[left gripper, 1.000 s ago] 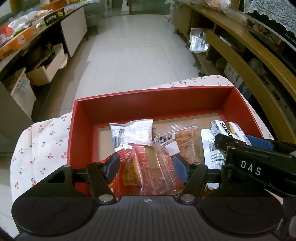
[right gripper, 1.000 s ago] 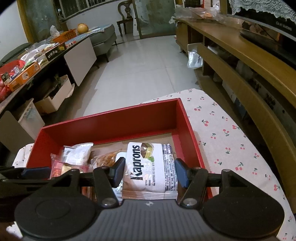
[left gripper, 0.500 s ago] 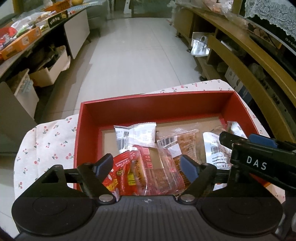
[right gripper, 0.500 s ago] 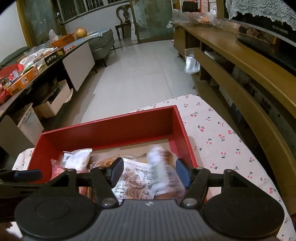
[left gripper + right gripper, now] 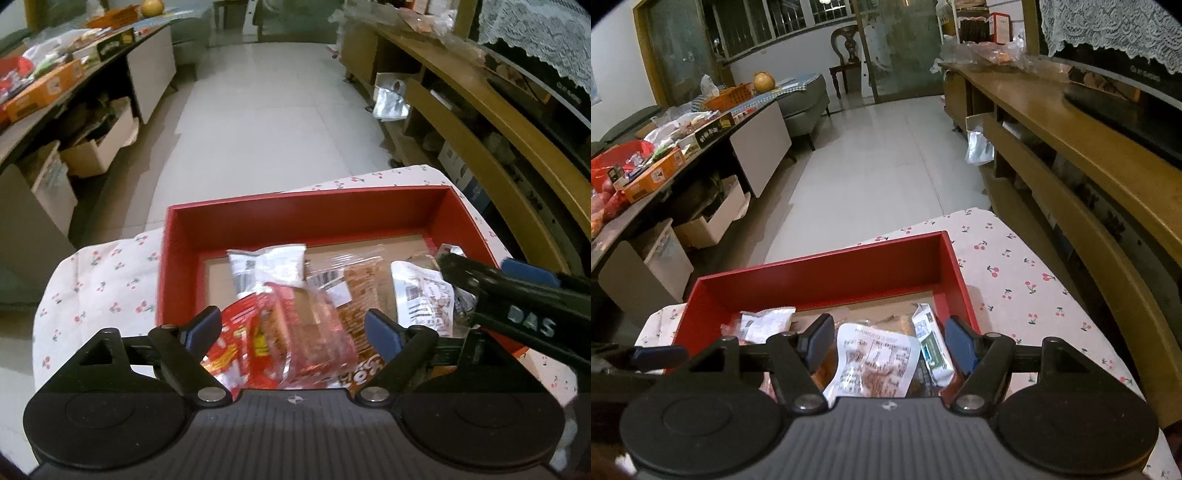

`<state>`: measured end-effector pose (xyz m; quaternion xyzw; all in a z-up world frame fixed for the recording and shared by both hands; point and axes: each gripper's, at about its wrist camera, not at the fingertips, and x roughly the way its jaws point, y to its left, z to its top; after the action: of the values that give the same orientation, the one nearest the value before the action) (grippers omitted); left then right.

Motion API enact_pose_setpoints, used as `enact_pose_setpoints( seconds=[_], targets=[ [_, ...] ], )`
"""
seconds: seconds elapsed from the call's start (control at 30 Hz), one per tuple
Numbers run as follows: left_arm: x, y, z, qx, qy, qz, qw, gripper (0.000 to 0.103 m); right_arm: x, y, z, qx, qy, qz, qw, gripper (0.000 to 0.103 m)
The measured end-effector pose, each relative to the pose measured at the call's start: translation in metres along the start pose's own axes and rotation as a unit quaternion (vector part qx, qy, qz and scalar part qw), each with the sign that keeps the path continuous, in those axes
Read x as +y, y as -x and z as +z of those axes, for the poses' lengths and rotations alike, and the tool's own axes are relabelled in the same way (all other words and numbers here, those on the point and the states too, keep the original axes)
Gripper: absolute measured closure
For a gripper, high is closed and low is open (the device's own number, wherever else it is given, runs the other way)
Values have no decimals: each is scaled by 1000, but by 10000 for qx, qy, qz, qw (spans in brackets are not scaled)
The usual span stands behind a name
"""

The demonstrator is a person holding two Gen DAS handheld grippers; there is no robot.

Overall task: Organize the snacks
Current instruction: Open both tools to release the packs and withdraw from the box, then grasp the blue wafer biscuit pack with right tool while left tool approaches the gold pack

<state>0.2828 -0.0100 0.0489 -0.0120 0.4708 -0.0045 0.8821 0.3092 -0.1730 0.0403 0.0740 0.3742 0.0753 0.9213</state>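
1. Left wrist view. My left gripper [image 5: 291, 328] hangs over the near end of the shallow red rectangular box [image 5: 306, 216], which stands on the white cherry-print cloth [image 5: 99, 284]. Its jaws are opening, and the blue pads stand clear on either side of the red-and-clear plastic snack packet [image 5: 284, 339]. That packet lies directly below and between them, its long axis running away from me into the box. It appears to rest among the other packets rather than in my grip.

2. Left wrist view, right edge. My right gripper [image 5: 513, 291] enters from the right over the white printed foil pouch [image 5: 421, 295], so that arm is the nearer one to the pouch.

3. Right wrist view. Seen from here, my right gripper's jaws are opening, with nothing pinched. The white printed foil pouch lies flat below and between them, tilted slightly leftward, just beside the narrow white-and-green wrapped bar [image 5: 932, 345] against the box's right wall.
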Motion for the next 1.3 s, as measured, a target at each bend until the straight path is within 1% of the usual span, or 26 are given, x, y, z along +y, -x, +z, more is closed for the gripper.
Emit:
enact_pose_setpoints(
  seconds=[0.2,0.3,0.37,0.43,0.57,0.67,0.8,0.93,1.03,1.07,1.13,1.23,1.3],
  targets=[
    [24,17,-15,12,180,34,9998,14,13,31,-22,52,302,136,9994,21],
    [32,24,-24,45,174,65,9998,13,20,45,-40,205,362,286,9987,21],
    [40,28,-30,88,237,82,9996,13,29,49,-54,451,351,442,9974,21],
    [49,31,-34,143,349,31,9993,12,40,48,-66,635,442,531,9956,21],
    [58,34,-42,217,475,-38,9986,12,68,35,-82,896,884,624,9901,21],
    [63,34,-44,247,437,-14,9987,12,82,24,-85,955,1102,789,9862,21],
    [74,33,-42,288,575,-42,9979,11,98,12,-83,1031,1361,1063,9796,21],
    [79,31,-42,330,654,-38,9973,11,115,-6,-91,1190,1623,982,9746,21],
    [77,29,-44,377,584,-20,9976,11,117,-17,-99,1360,1848,765,9703,21],
    [77,28,-45,388,568,-18,9976,11,116,-18,-100,1431,1876,712,9692,21],
    [76,28,-45,408,562,-37,9976,11,109,-15,-104,1605,1860,738,9665,21],
    [73,29,-47,433,514,-76,9977,11,96,-5,-115,1788,1973,628,9618,21],
    [68,30,-49,473,428,-131,9979,10,84,3,-122,2009,1927,649,9583,21]
  ],
)
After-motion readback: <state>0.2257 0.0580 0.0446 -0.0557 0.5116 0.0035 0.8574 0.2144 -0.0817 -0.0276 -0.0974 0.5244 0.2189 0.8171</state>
